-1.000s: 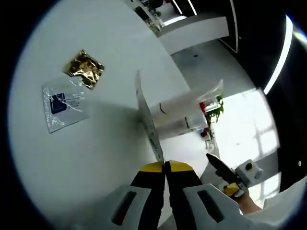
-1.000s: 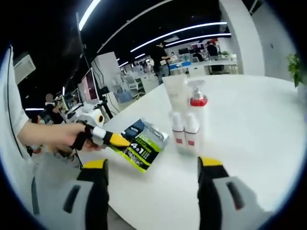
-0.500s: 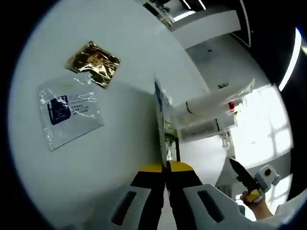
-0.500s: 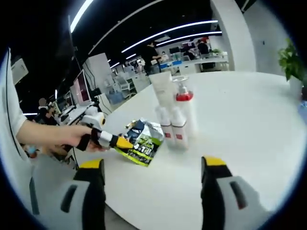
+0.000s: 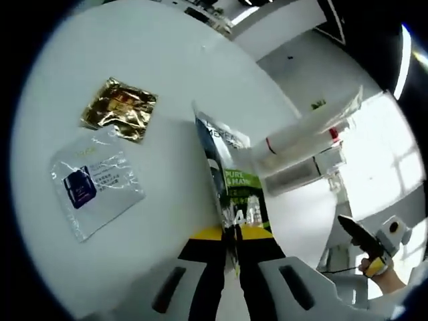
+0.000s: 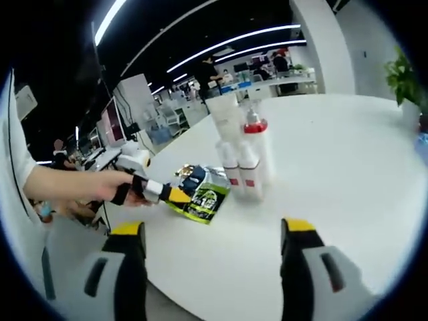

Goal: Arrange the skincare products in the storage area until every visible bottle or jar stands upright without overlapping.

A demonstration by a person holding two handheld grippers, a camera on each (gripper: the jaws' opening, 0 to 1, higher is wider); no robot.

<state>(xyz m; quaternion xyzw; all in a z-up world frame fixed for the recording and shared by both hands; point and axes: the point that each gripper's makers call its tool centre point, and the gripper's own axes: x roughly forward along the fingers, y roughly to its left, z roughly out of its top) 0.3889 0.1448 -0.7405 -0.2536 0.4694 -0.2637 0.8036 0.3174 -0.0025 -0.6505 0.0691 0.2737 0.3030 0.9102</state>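
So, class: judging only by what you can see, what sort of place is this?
Probably an open-plan office or lab: rows of desks with people behind, long ceiling light strips, and a monitor beside the large white table.

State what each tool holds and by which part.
The left tool is shut on the green sachet, pinching its near edge. The right tool is open and holds nothing.
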